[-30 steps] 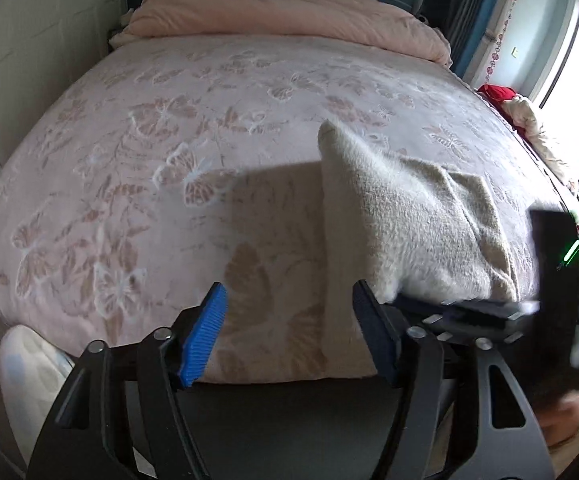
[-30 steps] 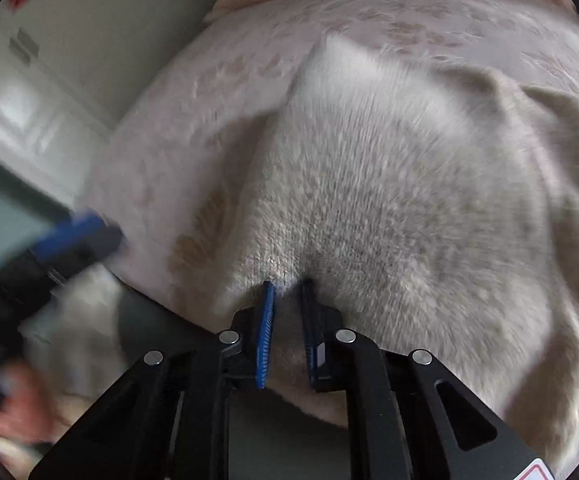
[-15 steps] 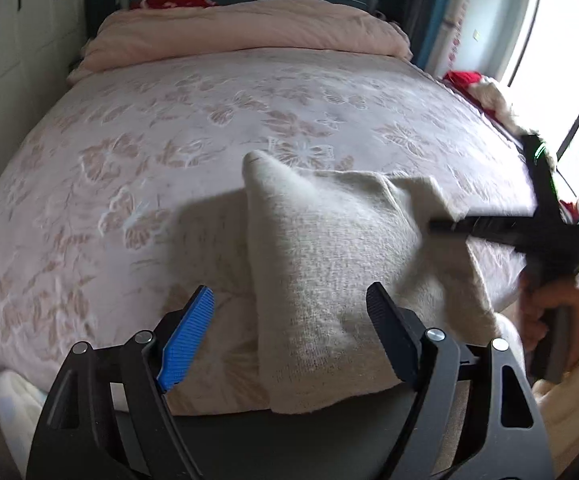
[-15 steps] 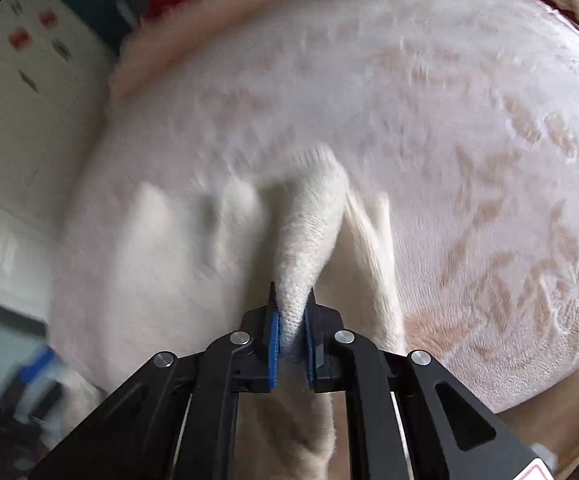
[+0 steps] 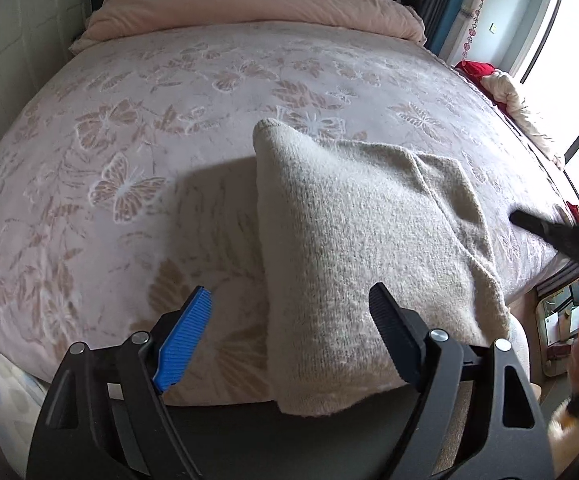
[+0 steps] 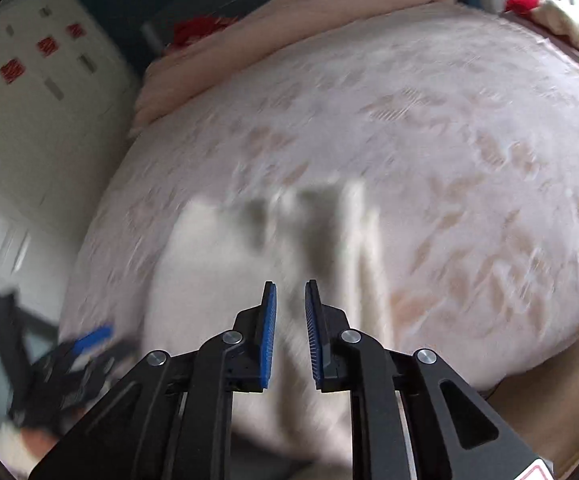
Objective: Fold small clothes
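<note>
Your left claw is spread wide, your right claw slightly parted, both empty; the folded sweater lies on the bed at 5 o'clock; judge one fold done, regrip its near hem

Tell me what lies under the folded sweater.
The sweater rests on the butterfly-print bedspread, which shows all around it. Its near edge overhangs the bed's foot. What its own folded layers hide underneath cannot be seen.

One folded beige sweater, one bed, one pink quilt, two claws: left, right.
</note>
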Action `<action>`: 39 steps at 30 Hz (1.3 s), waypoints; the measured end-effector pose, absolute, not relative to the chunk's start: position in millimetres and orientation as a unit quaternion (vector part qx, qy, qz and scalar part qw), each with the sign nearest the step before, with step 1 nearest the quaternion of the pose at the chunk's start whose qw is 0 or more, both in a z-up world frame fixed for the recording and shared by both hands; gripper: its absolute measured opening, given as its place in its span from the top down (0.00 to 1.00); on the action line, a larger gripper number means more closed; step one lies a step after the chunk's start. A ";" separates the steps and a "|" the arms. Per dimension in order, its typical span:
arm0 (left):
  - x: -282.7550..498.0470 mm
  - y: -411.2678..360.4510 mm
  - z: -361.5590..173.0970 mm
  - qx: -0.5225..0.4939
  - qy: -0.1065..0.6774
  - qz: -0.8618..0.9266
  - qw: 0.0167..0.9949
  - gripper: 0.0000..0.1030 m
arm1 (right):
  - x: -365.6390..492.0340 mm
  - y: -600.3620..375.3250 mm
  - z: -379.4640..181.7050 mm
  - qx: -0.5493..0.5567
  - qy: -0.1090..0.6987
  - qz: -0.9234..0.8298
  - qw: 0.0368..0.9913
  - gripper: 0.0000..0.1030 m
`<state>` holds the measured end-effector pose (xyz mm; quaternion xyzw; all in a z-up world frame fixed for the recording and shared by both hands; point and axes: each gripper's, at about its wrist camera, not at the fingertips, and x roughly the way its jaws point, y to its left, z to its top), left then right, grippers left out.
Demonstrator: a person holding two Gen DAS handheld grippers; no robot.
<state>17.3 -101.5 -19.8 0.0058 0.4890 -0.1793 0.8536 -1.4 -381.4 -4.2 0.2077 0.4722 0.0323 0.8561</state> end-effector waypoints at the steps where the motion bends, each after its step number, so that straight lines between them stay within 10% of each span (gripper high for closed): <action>1: 18.0 -102.8 -21.7 0.002 0.492 -0.180 0.851 0.24 | -5.4 -375.5 -14.2 0.194 0.494 0.034 0.847 0.87; 4: 16.1 -106.5 -24.0 0.005 0.493 -0.186 0.850 0.24 | -4.3 -363.1 -82.3 0.150 0.560 0.006 0.815 1.00; 16: 8.6 -94.2 -21.7 -0.008 0.494 -0.183 0.850 0.22 | -66.9 -410.4 -29.6 0.185 0.497 -0.075 0.844 0.86; 20: 6.0 -102.7 -22.8 0.001 0.493 -0.191 0.849 0.21 | -74.9 -400.2 -40.5 0.225 0.495 -0.036 0.839 0.48; 23: 3.9 -110.5 -24.9 0.014 0.493 -0.194 0.848 0.20 | -56.7 -382.5 -49.6 0.229 0.505 -0.007 0.832 0.52; 25: 3.3 -113.2 -26.1 0.019 0.494 -0.195 0.847 0.20 | -50.7 -368.8 -61.8 0.218 0.520 0.005 0.826 0.87; 39: 9.4 -115.0 -30.4 0.011 0.492 -0.193 0.849 0.16 | -56.8 -392.6 -34.5 0.239 0.484 -0.025 0.842 0.86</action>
